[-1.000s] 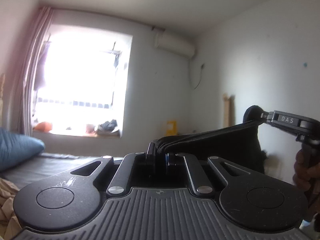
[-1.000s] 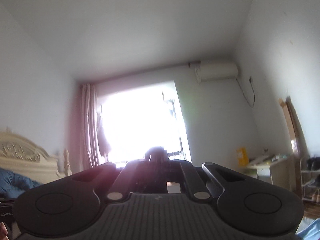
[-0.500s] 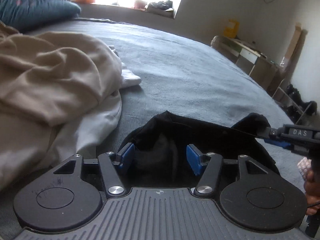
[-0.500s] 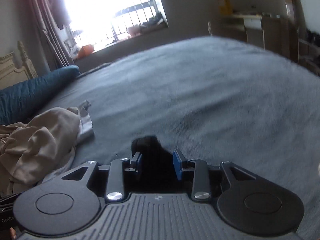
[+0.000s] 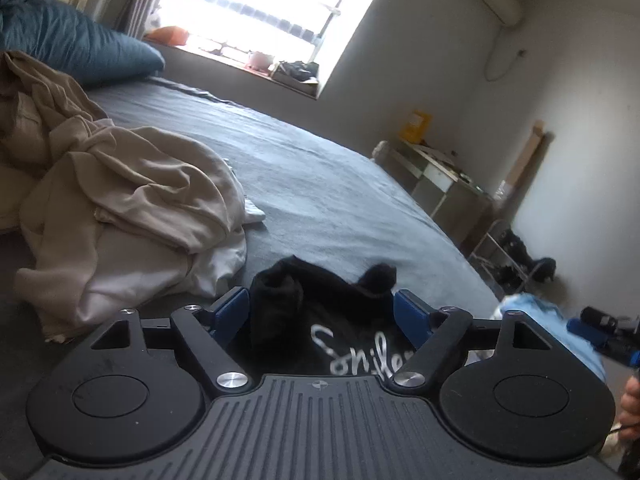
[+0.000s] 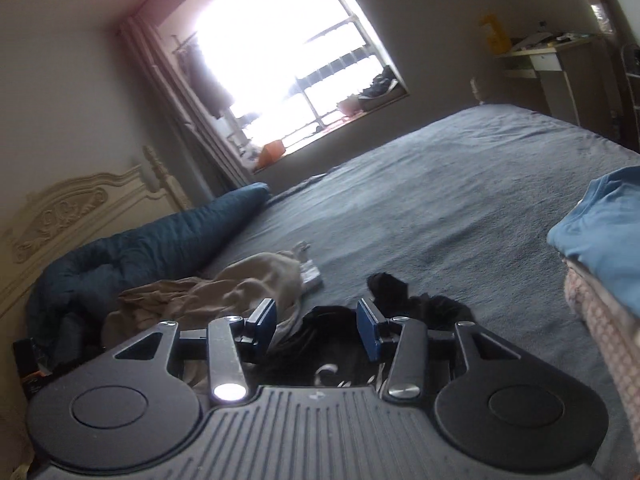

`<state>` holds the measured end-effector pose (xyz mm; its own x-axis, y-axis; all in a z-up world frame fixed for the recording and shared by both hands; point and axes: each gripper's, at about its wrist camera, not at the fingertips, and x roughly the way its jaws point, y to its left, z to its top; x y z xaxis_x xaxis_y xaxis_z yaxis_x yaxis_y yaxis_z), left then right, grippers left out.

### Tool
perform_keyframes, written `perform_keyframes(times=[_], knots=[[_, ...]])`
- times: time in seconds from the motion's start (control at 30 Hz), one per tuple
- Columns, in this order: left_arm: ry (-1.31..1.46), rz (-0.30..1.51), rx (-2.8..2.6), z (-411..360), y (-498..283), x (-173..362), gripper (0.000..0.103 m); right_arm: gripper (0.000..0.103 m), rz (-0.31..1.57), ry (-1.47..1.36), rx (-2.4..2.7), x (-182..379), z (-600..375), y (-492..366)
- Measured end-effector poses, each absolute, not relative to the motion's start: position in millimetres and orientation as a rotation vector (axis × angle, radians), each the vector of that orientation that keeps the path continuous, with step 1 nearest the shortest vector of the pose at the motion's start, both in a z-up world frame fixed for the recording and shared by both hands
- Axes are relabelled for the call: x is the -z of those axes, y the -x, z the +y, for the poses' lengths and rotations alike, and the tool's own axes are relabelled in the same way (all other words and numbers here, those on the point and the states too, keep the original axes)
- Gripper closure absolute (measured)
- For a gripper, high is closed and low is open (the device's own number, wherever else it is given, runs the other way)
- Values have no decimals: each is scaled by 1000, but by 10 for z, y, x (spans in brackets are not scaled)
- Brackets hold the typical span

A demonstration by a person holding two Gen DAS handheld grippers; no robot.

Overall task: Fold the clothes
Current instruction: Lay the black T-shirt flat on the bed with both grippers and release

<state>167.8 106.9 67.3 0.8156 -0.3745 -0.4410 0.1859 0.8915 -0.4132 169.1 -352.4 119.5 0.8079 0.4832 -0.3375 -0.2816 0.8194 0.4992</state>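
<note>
Half a second ago the left gripper [image 5: 322,314] had its blue pads close around the edge of the black printed garment [image 5: 320,320], and 1 second ago both grippers held it stretched in the air. Now the fingers of the left gripper are spread wide and released, and the garment lies crumpled between them on the grey bed sheet [image 5: 340,200]. The right gripper [image 6: 316,326] is also released, its fingers apart over the same garment [image 6: 420,306]. I judge that the garment was dropped on the bed to be laid flat, and the folding itself is not yet begun.

The near part of the garment is hidden under both gripper bodies, so its shape is hard to tell. The white lettering [image 5: 360,354] is cut off. To the left lies a beige pile of clothes [image 5: 120,200], and at the right a folded blue item [image 6: 600,224] on a stack, only partly in view.
</note>
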Motion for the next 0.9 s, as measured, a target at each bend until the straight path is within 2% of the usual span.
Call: perform_keyframes(times=[0.07,0.23,0.4,0.47,0.77,0.87,0.9], knots=[[314,554,324,1068,-1307,-612,19,55,453,-385,-476,-1294,-3585,-1227],[325,621,307,1144,-725,-69,19,55,463,-185,-567,-1140,-3339,-448],[480,679,274,1286,-521,534,26,58,486,46,-615,-413,-2561,-65],[498,690,290,1286,-538,654,29,59,539,13,-606,-141,-2459,5],[520,736,376,1164,-800,1006,54,57,655,-410,-226,407,-3402,-64],[506,754,363,1061,-873,1081,65,58,702,-467,-195,611,-3536,-223],[498,757,348,1037,-876,1107,73,59,723,-479,-192,677,-3541,-272]])
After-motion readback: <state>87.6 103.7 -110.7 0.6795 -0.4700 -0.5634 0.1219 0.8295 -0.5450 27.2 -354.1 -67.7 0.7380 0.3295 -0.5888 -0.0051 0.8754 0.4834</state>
